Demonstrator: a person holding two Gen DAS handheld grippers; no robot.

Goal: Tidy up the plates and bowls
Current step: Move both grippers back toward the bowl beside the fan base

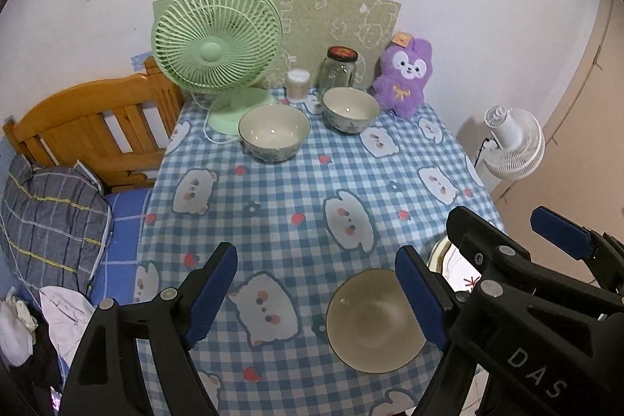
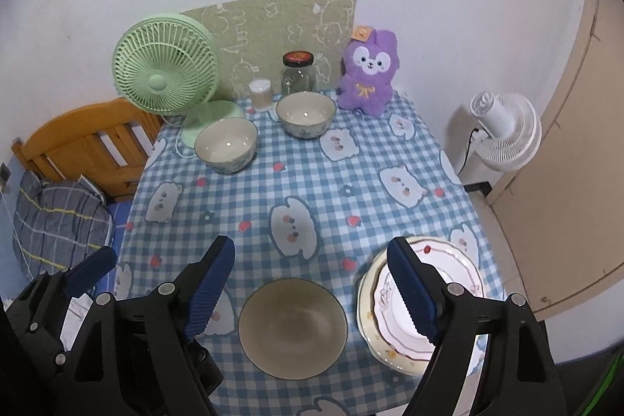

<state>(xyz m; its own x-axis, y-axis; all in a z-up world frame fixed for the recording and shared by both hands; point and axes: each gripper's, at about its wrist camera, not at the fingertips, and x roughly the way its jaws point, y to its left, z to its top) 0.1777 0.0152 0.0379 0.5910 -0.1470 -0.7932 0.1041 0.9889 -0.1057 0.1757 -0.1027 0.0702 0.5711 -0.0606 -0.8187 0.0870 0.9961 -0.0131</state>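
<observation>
The checked worktop [image 2: 312, 189] has plates [image 2: 429, 283] stacked at its near right corner, one bowl [image 2: 292, 328] beside them; two bowls [image 2: 226, 144] wait at the far edge. Both hand-held grippers, left [image 1: 316, 295] and right [image 2: 312, 287], hang apart and empty, likely between pickups.

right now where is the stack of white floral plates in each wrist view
Left wrist view: stack of white floral plates sits at lower right, mostly hidden behind the right gripper.
Right wrist view: lower right, partly behind the gripper's right finger.
Shared landmark: purple plush rabbit at the table's far edge.
</observation>
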